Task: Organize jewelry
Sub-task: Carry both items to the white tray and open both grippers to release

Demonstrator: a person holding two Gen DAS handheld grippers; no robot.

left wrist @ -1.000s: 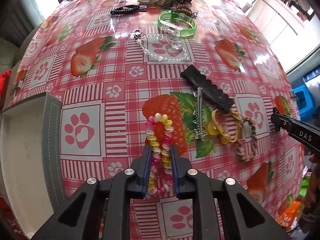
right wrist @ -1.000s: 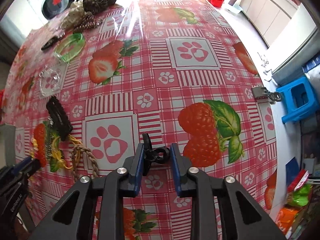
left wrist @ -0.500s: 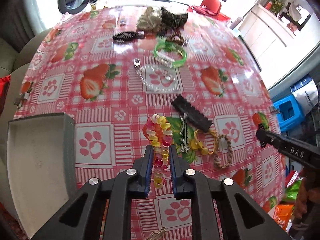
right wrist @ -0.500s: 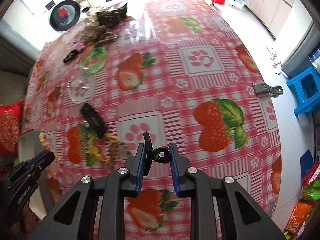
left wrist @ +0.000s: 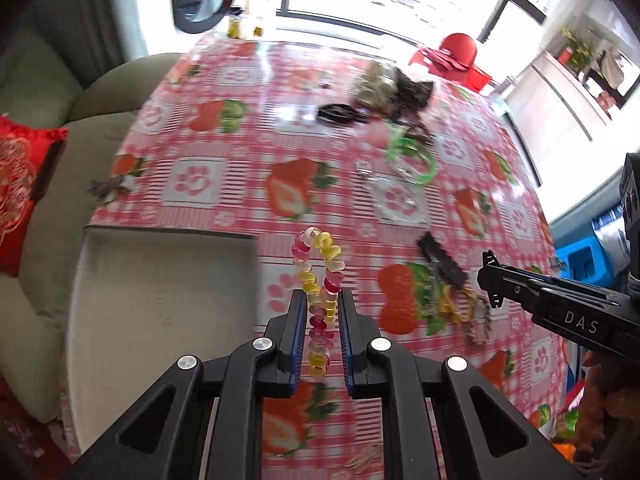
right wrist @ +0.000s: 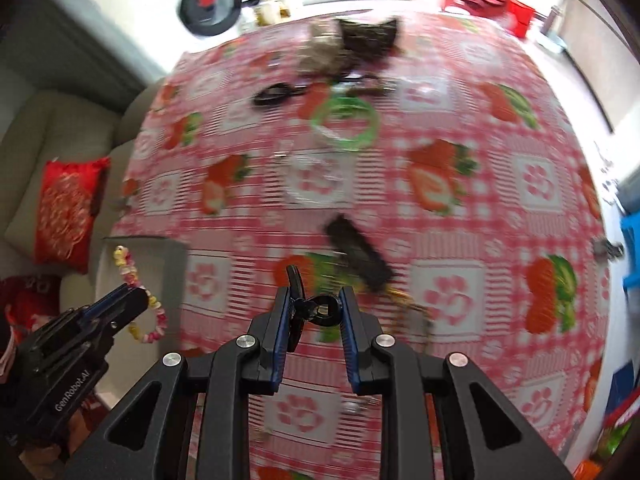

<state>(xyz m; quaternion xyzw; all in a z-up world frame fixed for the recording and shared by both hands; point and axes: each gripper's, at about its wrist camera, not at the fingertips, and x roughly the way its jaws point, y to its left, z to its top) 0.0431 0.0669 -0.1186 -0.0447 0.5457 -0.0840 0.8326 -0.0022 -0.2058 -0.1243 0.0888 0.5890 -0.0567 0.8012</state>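
**Two pieces lifted, tray ahead on the left**

Both grippers have risen away from the strawberry-print plastic tablecloth [left wrist: 224, 208] since a second ago, and much more of the room now shows around the table. The left gripper [left wrist: 320, 308] has its jaws narrowed onto a pink, yellow and clear spiral coil bracelet [left wrist: 320, 276], whose free loop stands out beyond the fingertips. The right gripper [right wrist: 314, 304] is clamped on a small black hair clip [right wrist: 316, 308], pinched crosswise so its ring sits between the pads. Carrying both at once probably saves a trip to the pale grey rectangular tray [left wrist: 160, 312], which sits at the table's near left corner, its rim close to the edge.

Remaining pieces lie well apart further up the cloth: a green translucent bangle [left wrist: 412, 160], a clear bead chain [left wrist: 400, 200], a black toothed comb clip [left wrist: 442, 260]. Over the tray the air is open; the grey sofa [left wrist: 52, 92] is just beside the table there.
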